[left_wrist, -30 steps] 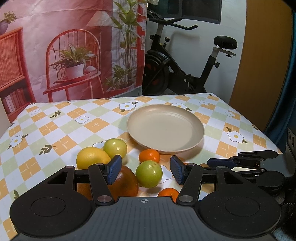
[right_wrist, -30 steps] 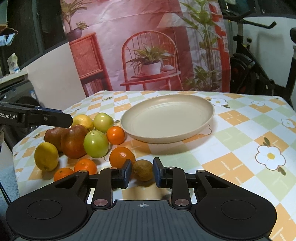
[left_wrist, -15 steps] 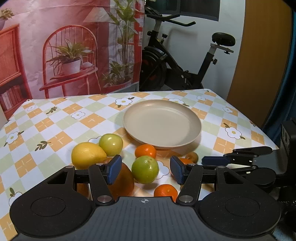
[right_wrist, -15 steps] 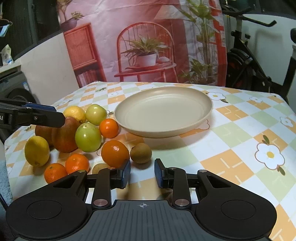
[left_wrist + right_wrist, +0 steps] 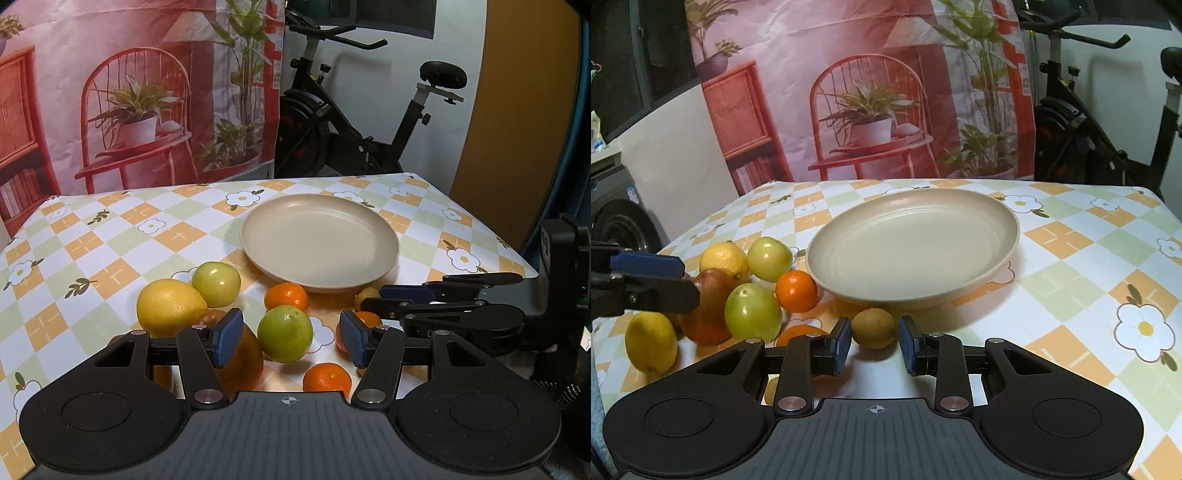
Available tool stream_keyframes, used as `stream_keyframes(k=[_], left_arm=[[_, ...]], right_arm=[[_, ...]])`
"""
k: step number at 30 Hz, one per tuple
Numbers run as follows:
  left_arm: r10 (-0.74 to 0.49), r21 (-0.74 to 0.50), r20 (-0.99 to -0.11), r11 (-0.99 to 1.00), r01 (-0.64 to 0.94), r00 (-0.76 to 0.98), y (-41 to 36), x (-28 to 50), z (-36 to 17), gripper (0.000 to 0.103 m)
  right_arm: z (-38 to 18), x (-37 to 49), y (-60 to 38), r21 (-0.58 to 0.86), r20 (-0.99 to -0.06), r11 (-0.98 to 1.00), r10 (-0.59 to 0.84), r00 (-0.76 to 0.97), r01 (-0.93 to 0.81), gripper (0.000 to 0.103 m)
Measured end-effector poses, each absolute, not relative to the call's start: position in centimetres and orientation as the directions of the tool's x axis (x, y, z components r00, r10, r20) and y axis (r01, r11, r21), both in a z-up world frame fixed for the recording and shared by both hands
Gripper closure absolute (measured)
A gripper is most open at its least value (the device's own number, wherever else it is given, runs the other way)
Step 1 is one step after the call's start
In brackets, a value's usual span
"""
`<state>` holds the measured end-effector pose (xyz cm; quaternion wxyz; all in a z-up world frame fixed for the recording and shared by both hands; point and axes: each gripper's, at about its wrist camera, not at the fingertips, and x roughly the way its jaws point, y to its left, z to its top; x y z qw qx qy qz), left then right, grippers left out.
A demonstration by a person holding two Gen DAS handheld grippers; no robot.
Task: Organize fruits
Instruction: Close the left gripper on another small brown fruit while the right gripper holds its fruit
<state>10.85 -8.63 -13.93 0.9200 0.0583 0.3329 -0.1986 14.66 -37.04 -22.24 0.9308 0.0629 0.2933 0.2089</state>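
You hold the right gripper [image 5: 874,341] low over the checked, flower-print tablecloth [image 5: 1100,258], its blue-padded fingers spread and grasping nothing, with a brown kiwi [image 5: 873,328] sitting just ahead of the gap between them. The kiwi lies just in front of the beige plate [image 5: 1004,236], close to its near rim, and the plate carries no fruit.

The rest of the fruit clusters to the left of the plate: a small mandarin [image 5: 796,290] nearly touching its rim, a green apple [image 5: 769,258] behind that, a lemon [image 5: 721,258] further left, a second green apple [image 5: 752,316] in front, a reddish-brown pear-shaped fruit [image 5: 709,310] pressed against it, and a second lemon [image 5: 651,341] furthest from the plate. An orange [image 5: 798,334] peeks out behind your right gripper's left finger.

Your left gripper [image 5: 290,339] hovers over that cluster, released and wide apart, with the nearer green apple [image 5: 285,333] framed between its fingers but untouched. In the left wrist view, another mandarin [image 5: 326,376] lies at the gripper's base, and your right gripper [image 5: 439,301] reaches in from the right, just short of the plate [image 5: 258,236]. A printed backdrop [image 5: 140,92] and an exercise bike [image 5: 369,122] stand beyond the plate.
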Motion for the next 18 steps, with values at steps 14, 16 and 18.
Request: stream_keyframes(k=[14, 16, 18], left_arm=[[-0.355, -0.027, -0.646, 0.895, 0.445, 0.675, -9.1, 10.9, -14.2, 0.050], [-0.377, -0.025, -0.659, 0.876, 0.482, 0.651, -9.7, 10.9, -14.4, 0.057], [-0.398, -0.023, -0.671, 0.854, 0.520, 0.625, -10.4, 10.9, -14.7, 0.063]], right_arm=[[-22.2, 14.2, -37.4, 0.256, -0.490, 0.904, 0.428, 0.760, -0.343, 0.077], [-22.0, 13.4, -37.8, 0.248, -0.478, 0.906, 0.422, 0.771, -0.342, 0.077], [-22.0, 12.5, -38.2, 0.240, -0.473, 0.908, 0.419, 0.775, -0.344, 0.077]])
